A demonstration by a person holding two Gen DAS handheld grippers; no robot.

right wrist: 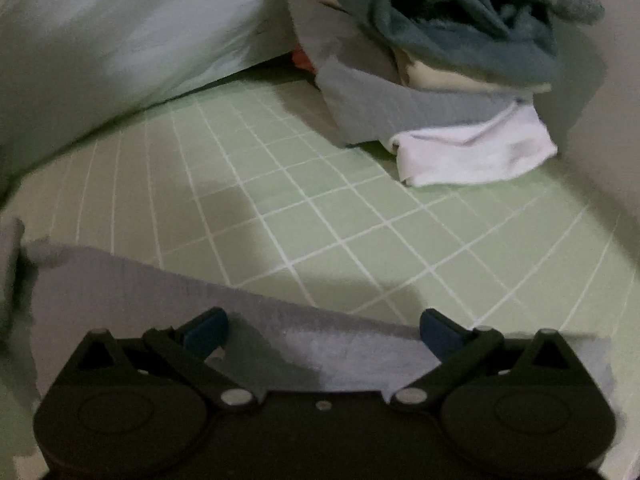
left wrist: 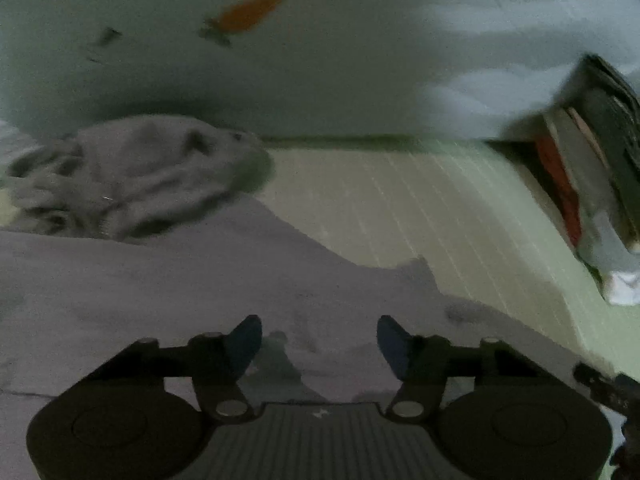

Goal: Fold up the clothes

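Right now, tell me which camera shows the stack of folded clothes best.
The right wrist view: the stack of folded clothes faces the camera, layers distinct from the white piece at the bottom to the teal one on top. The left wrist view catches it only blurred and tilted at the right edge.

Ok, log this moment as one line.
left tool open over grey garment | right tool open at its edge | folded stack on green mat
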